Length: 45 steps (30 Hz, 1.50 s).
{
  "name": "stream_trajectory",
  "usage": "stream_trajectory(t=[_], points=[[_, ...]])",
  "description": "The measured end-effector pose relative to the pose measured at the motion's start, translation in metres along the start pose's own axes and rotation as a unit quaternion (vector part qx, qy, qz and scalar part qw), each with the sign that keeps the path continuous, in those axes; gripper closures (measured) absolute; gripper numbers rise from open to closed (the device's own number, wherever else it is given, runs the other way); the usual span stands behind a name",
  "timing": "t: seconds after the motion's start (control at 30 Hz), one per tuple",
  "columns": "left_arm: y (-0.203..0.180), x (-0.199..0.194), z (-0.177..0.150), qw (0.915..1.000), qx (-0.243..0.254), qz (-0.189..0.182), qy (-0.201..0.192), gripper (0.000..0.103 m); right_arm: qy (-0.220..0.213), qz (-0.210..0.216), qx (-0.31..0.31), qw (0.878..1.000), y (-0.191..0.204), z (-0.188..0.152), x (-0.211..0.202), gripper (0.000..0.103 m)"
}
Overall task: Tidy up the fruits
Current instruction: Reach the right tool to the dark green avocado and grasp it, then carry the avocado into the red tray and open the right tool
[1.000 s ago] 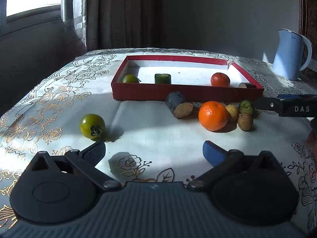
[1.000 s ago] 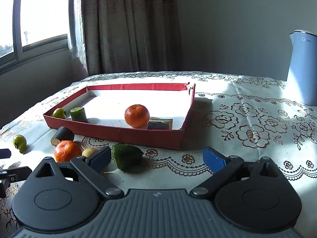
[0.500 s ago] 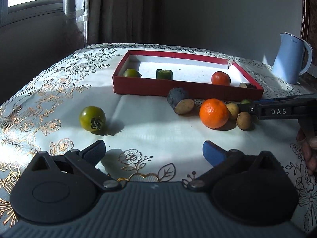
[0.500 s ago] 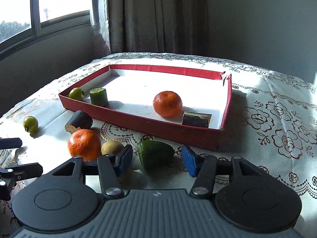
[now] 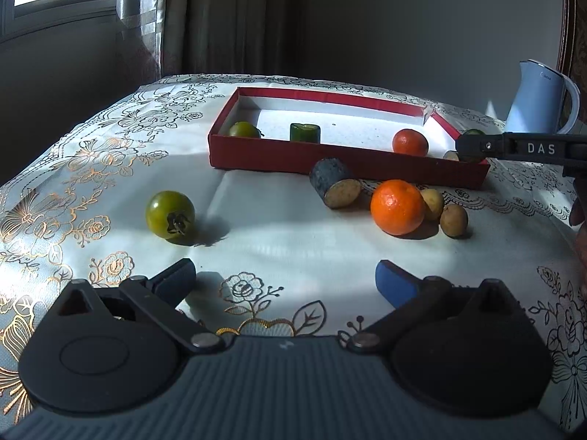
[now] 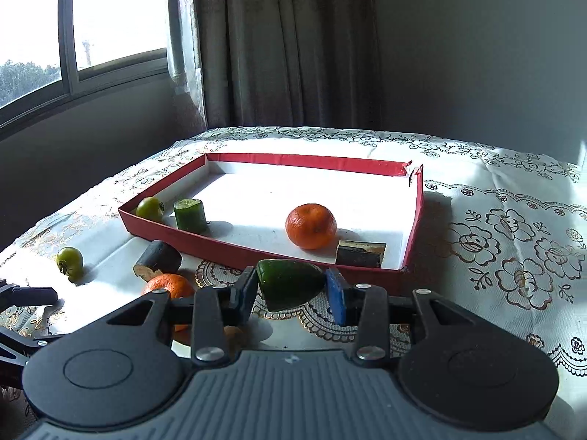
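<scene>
While sorting is being carried out, progress is being judged as partial.
Right gripper: a green pepper piece is being pinched, raised at the near wall of the red tray.
Left gripper: jaws are being held spread, nothing between them.
Done: four items are lying in the tray.
Left: green tomato, orange, dark cut piece, two small brown fruits are waiting on the tablecloth.
</scene>
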<state>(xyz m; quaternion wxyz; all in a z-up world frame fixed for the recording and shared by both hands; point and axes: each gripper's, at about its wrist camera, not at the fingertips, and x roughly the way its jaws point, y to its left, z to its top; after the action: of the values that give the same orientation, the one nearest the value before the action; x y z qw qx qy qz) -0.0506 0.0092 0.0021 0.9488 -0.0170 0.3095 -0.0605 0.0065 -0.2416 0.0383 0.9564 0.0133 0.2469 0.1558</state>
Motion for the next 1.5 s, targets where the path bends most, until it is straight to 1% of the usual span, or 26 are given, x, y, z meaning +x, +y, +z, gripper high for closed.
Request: stream_trajectory(t=[0.03,0.07,0.2,0.33,0.47,0.57,0.7,0.73,0.77,0.8,0.83,0.87,0.93,0.97,1.1,1.13,1.17,1.23,1.37,1.47,1.5], points=[[0.0,0.0,0.0,1.0,0.0,0.0,0.0,0.0,-0.013,-0.008,-0.005,1.0,0.0,0.009,-0.001,0.064],[0.0,0.0,0.0,1.0,0.0,0.0,0.001,0.0,-0.016,-0.013,-0.008,1.0,0.0,0.015,0.001,0.064],[0.002,0.0,0.0,1.0,-0.004,-0.001,0.001,0.0,-0.006,-0.025,-0.018,1.0,0.0,0.03,0.023,0.064],[0.003,0.0,0.0,1.0,-0.007,-0.003,0.002,0.0,0.01,-0.026,-0.016,0.999,0.001,0.026,0.041,0.063],[0.003,0.001,0.001,0.9999,-0.009,-0.004,0.004,0.0,0.017,-0.037,-0.018,0.999,0.002,0.021,0.049,0.063],[0.004,0.001,0.001,0.9999,-0.01,-0.005,0.004,0.0,0.011,-0.043,-0.022,0.999,-0.001,0.021,0.047,0.062],[0.005,0.001,0.0,0.9999,-0.013,-0.008,0.003,0.0,-0.003,-0.031,-0.003,1.0,-0.006,0.023,0.031,0.062],[0.005,0.001,0.0,0.9999,-0.013,-0.008,0.003,0.0,-0.005,-0.031,0.002,1.0,-0.008,0.022,0.025,0.06],[0.005,0.001,0.0,0.9999,-0.013,-0.007,0.003,0.0,-0.005,-0.037,0.01,0.999,-0.011,0.019,0.017,0.053],[0.004,0.002,0.0,0.9999,-0.011,-0.006,0.004,0.0,-0.004,-0.046,0.016,0.999,-0.012,0.015,0.012,0.048],[0.004,0.002,0.001,0.9999,-0.01,-0.005,0.004,0.0,-0.001,-0.058,0.022,0.998,-0.014,0.01,0.006,0.039],[0.003,0.002,0.001,0.9999,-0.01,-0.004,0.005,0.0,0.003,-0.065,0.025,0.998,-0.015,0.006,0.003,0.033],[0.004,0.002,0.0,0.9999,-0.011,-0.005,0.004,0.0,0.016,-0.079,0.03,0.996,-0.017,-0.005,-0.002,0.032],[0.004,0.002,0.001,0.9999,-0.012,-0.006,0.004,0.0,0.029,-0.086,0.034,0.995,-0.018,-0.012,-0.001,0.032],[0.005,0.002,0.0,0.9999,-0.015,0.0,0.004,0.0,0.072,-0.108,0.048,0.99,-0.02,-0.029,0.009,0.03],[0.005,0.002,0.0,0.9999,-0.015,0.0,0.004,0.0,0.071,-0.111,0.045,0.99,-0.019,-0.031,0.008,0.028],[0.006,0.002,0.0,0.9999,-0.015,0.0,0.004,0.0,0.066,-0.118,0.042,0.99,-0.018,-0.031,0.006,0.022],[0.006,0.001,0.0,0.9999,-0.015,0.0,0.003,0.0,0.06,-0.122,0.043,0.99,-0.018,-0.032,0.004,0.014],[0.011,-0.002,-0.001,0.9995,-0.032,-0.001,-0.008,0.0,0.073,-0.114,0.06,0.989,-0.025,-0.032,0.006,0.014],[0.02,-0.008,-0.001,0.9981,-0.053,0.0,-0.031,0.0,0.071,-0.104,0.068,0.99,-0.027,-0.032,0.006,0.011],[0.021,-0.01,0.0,0.9978,-0.054,0.007,-0.038,0.0,0.071,-0.102,0.069,0.99,-0.028,-0.032,0.006,0.01]])
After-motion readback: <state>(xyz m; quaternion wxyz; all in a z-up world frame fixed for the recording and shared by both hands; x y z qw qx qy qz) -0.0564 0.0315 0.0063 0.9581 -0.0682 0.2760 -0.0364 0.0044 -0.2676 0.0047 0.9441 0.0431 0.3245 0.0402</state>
